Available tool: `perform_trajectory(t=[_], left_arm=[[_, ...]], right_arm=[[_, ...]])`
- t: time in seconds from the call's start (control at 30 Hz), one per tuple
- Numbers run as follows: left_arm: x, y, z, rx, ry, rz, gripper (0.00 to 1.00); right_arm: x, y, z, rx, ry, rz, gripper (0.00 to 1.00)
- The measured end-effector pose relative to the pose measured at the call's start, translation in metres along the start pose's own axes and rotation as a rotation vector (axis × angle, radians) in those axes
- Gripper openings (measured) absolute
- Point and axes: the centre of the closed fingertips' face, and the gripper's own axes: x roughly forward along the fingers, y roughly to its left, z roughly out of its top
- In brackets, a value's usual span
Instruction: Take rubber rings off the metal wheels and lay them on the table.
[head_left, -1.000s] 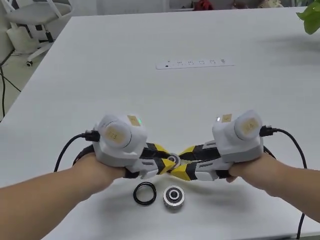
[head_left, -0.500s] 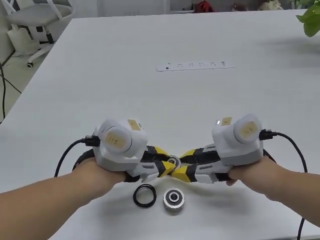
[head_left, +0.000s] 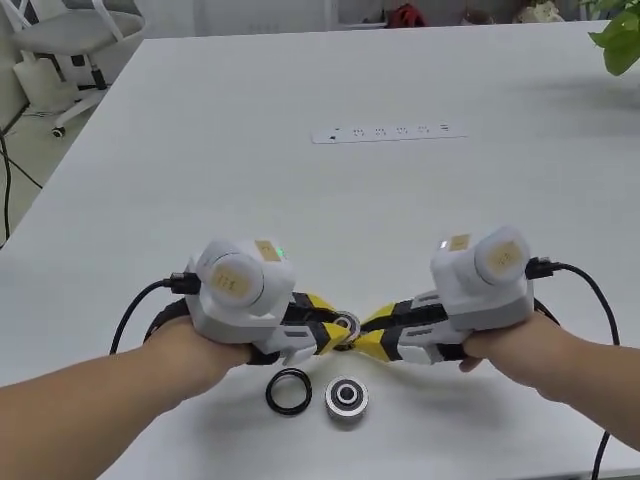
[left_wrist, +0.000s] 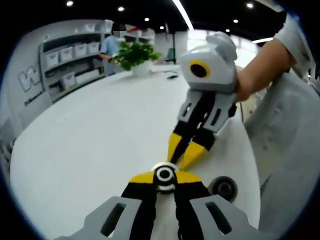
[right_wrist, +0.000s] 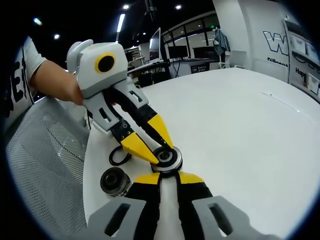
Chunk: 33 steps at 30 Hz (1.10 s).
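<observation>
Hold unchanged: left gripper (left_wrist: 165, 179) stays clamped on metal wheel (right_wrist: 168, 158).
Right gripper (right_wrist: 167, 176) nips its rim; table (head_left: 400, 200) runs wide ahead.

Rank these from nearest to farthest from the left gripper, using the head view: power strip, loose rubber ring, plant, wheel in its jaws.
From the left gripper:
1. The wheel, clamped in its jaws.
2. The loose rubber ring, on the table on the person's side.
3. The power strip, mid-table beyond.
4. The plant, at the far right corner.
</observation>
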Motion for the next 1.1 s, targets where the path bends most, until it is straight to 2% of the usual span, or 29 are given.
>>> perform_trajectory(t=[0.03,0.17,0.73,0.93,1.1], left_arm=[[0.0,0.0,0.0,-0.001,0.0,0.0,0.13],[0.0,0.0,0.0,-0.001,0.0,0.002,0.13],[-0.001,0.0,0.0,0.004,-0.003,0.011,0.13],[-0.001,-0.001,0.0,0.02,0.001,0.016,0.13],[0.0,0.0,0.0,0.021,0.004,0.018,0.13]], right_arm=[[0.0,-0.001,-0.001,0.016,0.0,-0.001,0.04],[0.001,-0.002,0.0,0.021,-0.003,0.001,0.04],[0.001,-0.007,0.001,0.15,-0.029,0.0,0.0],[-0.003,-0.01,0.003,0.2,-0.054,-0.003,0.0],[-0.006,-0.013,0.015,0.291,-0.122,-0.002,0.0]])
